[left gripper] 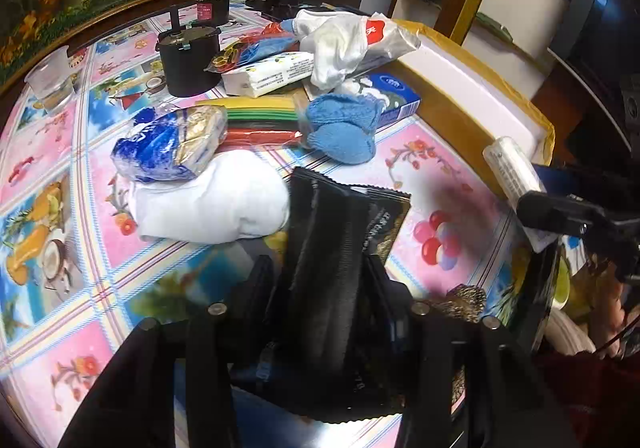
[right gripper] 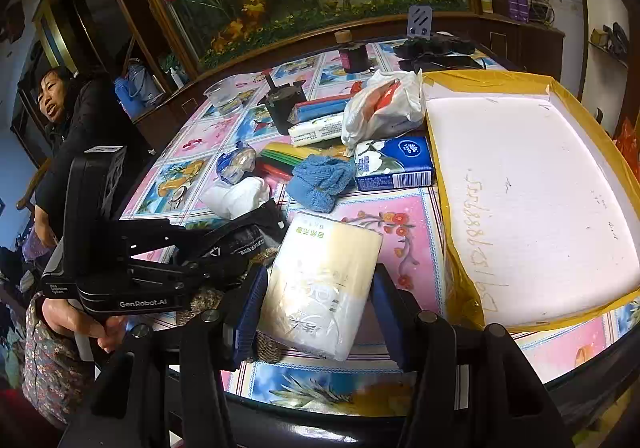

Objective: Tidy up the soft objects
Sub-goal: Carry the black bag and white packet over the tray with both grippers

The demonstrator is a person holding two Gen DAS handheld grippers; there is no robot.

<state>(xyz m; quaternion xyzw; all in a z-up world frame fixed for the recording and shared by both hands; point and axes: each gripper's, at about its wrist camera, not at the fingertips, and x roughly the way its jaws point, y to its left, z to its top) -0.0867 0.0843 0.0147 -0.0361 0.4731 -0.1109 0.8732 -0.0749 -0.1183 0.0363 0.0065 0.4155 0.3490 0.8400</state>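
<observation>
Care suits this step: left gripper (left gripper: 320, 268), clenched on the black foil pouch (left gripper: 344, 232) just beside the white foam tray (right gripper: 532, 183), should lift clear while right gripper (right gripper: 316, 296), grasping the tissue pack (right gripper: 324, 288), goes traywards.

Counts, both views together:

- Tissue packs: three — one yellow-white (right gripper: 320, 288), one blue box-shaped (right gripper: 394, 163), one white with green print (right gripper: 316, 131).
- Black foil pouch (left gripper: 340, 240): one.
- White cloth bundle (left gripper: 212, 199): one.
- Blue knitted piece (left gripper: 344, 127): one.
- Blue-and-gold crinkled bag (left gripper: 172, 143): one.
- White plastic bag with red print (right gripper: 384, 103): one.
- Packs of coloured strips: two — one yellow-green-red (left gripper: 260, 119), one red-blue (right gripper: 320, 105).
- Black pot (left gripper: 188, 59): one.
- Clear plastic cup (left gripper: 50, 81): one.
- Dark jar with cork lid (right gripper: 354, 51): one.
- White foam tray with yellow tape edge (right gripper: 532, 183): one.
- Purple cans on shelf (right gripper: 517, 3): two.
- Grippers: two — left (left gripper: 316, 280), right (right gripper: 316, 308).
</observation>
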